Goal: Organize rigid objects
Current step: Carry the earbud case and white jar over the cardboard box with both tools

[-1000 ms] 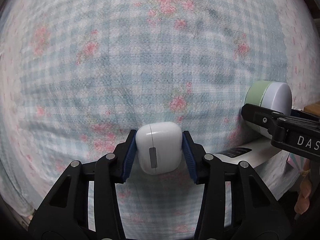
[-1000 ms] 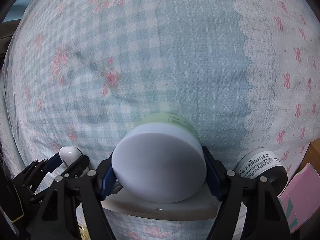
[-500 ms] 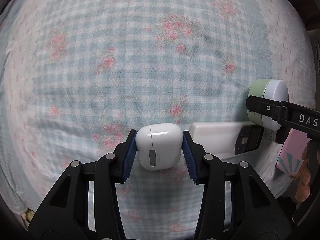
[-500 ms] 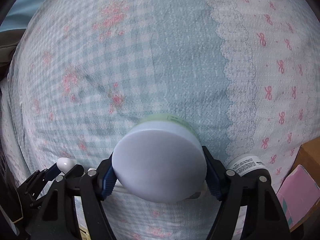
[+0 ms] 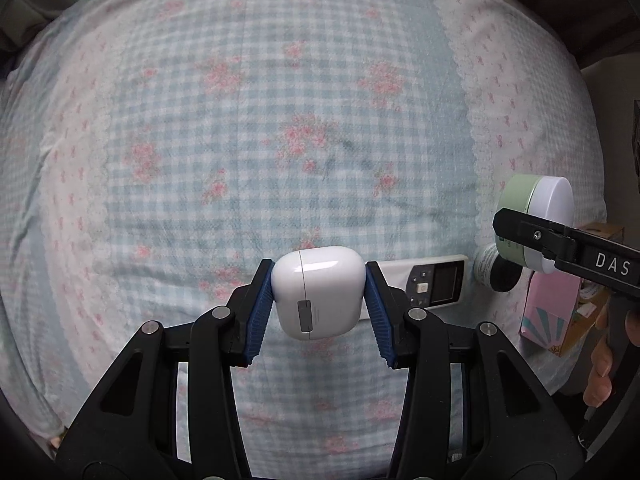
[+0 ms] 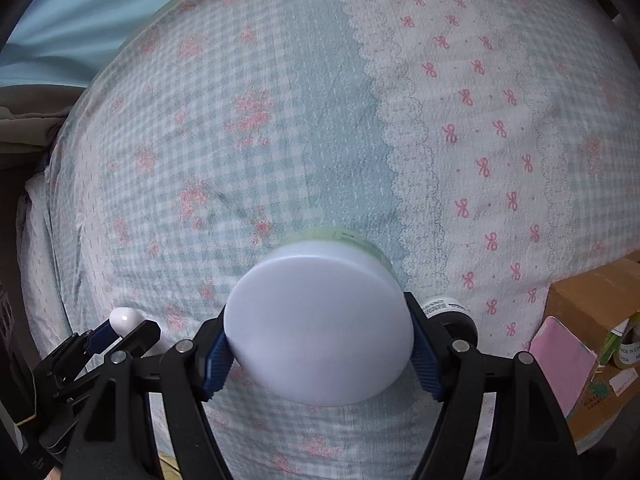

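Bed (image 5: 280, 120) with a blue-white checked sheet, pink flowers, lace strip and a bow-print band on the right. Two tongs, both loaded and held above the sheet. Left tongs (image 5: 319, 294) clenched on one white earbud case (image 5: 318, 292), blue pads pressing its two sides, hinge seam facing the camera. Right tongs (image 6: 318, 344) clenched on one round jar (image 6: 320, 328), pale green body, white lid toward the camera; in the left view the same jar shows at the right edge.

Lying on the bed: one white remote (image 5: 430, 284) flat, screen and buttons up, just behind the earbud case; one small bottle (image 5: 494, 272) with a black cap on its side, just right of the remote and below the jar. At the bed's right edge: one pink box (image 6: 566, 364) against one cardboard box (image 6: 600, 300).
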`<move>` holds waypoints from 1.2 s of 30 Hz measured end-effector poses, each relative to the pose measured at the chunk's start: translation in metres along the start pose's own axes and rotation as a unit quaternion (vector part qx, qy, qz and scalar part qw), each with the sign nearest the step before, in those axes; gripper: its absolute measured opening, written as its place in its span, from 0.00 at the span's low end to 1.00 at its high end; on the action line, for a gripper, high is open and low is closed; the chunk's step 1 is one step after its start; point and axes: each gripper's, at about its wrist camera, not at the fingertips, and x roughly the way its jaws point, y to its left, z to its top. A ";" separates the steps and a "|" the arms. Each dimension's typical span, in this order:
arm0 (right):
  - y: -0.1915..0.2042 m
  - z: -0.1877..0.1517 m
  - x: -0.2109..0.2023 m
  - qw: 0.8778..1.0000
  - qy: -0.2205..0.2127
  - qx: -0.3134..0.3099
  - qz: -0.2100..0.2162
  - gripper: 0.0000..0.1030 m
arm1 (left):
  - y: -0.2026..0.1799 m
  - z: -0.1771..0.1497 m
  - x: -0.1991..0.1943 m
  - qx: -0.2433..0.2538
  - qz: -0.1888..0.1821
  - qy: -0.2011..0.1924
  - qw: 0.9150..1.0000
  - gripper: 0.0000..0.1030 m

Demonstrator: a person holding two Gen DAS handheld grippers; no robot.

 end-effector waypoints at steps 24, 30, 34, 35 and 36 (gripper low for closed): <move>-0.187 -0.088 -0.206 0.992 -0.107 0.064 0.019 0.68 | -0.261 -0.054 -0.100 0.148 -0.058 -0.048 0.986 0.40; -0.265 -0.114 -0.233 0.989 -0.117 0.092 0.005 0.68 | -0.341 -0.071 -0.092 0.182 -0.072 -0.043 0.980 0.40; -0.311 -0.126 -0.242 0.988 -0.115 0.103 -0.003 0.68 | -0.388 -0.082 -0.079 0.195 -0.082 -0.032 0.977 0.40; -0.321 -0.129 -0.242 0.988 -0.114 0.104 -0.005 0.68 | -0.398 -0.085 -0.074 0.197 -0.085 -0.028 0.976 0.40; -0.331 -0.131 -0.242 0.988 -0.112 0.104 -0.007 0.68 | -0.408 -0.089 -0.069 0.198 -0.087 -0.024 0.976 0.40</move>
